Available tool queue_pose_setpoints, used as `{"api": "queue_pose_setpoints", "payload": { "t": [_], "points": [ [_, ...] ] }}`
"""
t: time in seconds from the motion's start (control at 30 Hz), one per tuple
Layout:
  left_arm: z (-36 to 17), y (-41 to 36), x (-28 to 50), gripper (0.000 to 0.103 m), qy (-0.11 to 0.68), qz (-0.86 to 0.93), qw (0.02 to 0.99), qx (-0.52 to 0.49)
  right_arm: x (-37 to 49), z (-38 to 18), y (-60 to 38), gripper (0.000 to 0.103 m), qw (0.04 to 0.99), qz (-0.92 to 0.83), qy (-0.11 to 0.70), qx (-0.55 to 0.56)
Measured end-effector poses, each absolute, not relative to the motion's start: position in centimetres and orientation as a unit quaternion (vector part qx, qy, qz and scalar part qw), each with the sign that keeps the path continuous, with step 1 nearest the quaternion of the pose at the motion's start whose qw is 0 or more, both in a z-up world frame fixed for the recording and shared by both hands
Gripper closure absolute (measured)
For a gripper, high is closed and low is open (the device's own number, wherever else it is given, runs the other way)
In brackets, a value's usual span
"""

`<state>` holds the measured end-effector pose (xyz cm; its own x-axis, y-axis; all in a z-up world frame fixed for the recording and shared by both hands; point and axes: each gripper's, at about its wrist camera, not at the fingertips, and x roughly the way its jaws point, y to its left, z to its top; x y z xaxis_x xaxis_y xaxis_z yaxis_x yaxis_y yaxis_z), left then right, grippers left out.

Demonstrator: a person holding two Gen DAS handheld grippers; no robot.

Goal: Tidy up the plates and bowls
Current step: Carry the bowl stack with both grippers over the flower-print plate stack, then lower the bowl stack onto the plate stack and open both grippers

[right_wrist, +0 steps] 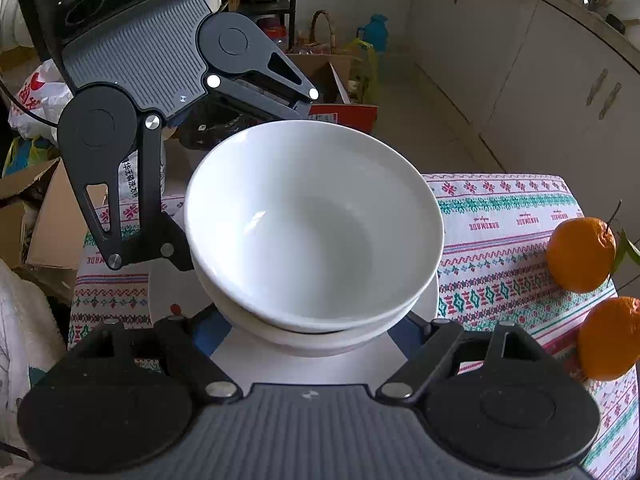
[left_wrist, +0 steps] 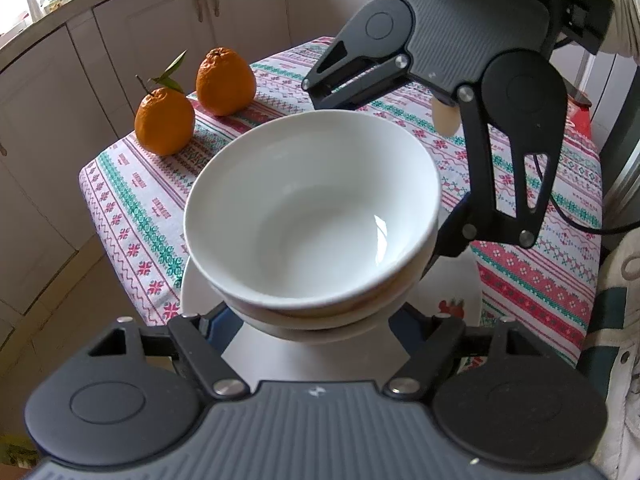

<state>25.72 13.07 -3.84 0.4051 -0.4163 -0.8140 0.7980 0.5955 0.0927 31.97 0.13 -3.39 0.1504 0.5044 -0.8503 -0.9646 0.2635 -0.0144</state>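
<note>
Two white bowls (left_wrist: 312, 216) nested, sitting on a white plate (left_wrist: 192, 280) on the cloth-covered surface (left_wrist: 132, 208). My left tongs (left_wrist: 308, 320) and right tongs (right_wrist: 312, 324) are both splayed wide, straddling the stack from opposite sides, gripping nothing. Probably steadying alignment. Oranges (left_wrist: 164, 120) well apart.

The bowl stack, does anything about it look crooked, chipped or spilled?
No chips or spills show. The top bowl sits slightly tilted in the lower bowl, on a white plate. Both oranges stand apart on the tablecloth.
</note>
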Motion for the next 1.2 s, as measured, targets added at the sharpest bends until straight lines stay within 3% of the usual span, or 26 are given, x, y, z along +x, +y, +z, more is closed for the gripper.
{"api": "queue_pose_setpoints", "payload": {
  "t": [0.4, 0.53, 0.83, 0.93, 1.0, 1.2],
  "points": [
    [-3.7, 13.1, 25.0, 0.021, 0.377, -0.37, 0.811, 0.25, 31.9, -3.7, -0.2, 0.015, 0.711, 0.516, 0.384, -0.284],
    [-3.4, 13.3, 24.4, 0.01, 0.365, -0.364, 0.82, 0.248, 31.8, -3.7, -0.4, 0.0, 0.716, 0.511, 0.389, -0.274],
    [-3.0, 14.4, 21.7, 0.01, 0.368, -0.318, 0.847, 0.215, 29.6, -2.4, -2.1, 0.0, 0.748, 0.461, 0.399, -0.263],
    [-1.6, 14.9, 19.6, 0.009, 0.351, -0.291, 0.869, 0.19, 27.9, -1.2, -2.9, 0.0, 0.767, 0.432, 0.398, -0.259],
    [-0.5, 15.0, 18.0, 0.001, 0.329, -0.266, 0.89, 0.17, 26.7, -0.6, -3.4, 0.0, 0.783, 0.402, 0.4, -0.257],
    [1.0, 14.2, 13.5, 0.001, 0.285, -0.201, 0.931, 0.11, 22.1, 0.6, -5.6, 0.0, 0.837, 0.327, 0.391, -0.2]
  ]
}}
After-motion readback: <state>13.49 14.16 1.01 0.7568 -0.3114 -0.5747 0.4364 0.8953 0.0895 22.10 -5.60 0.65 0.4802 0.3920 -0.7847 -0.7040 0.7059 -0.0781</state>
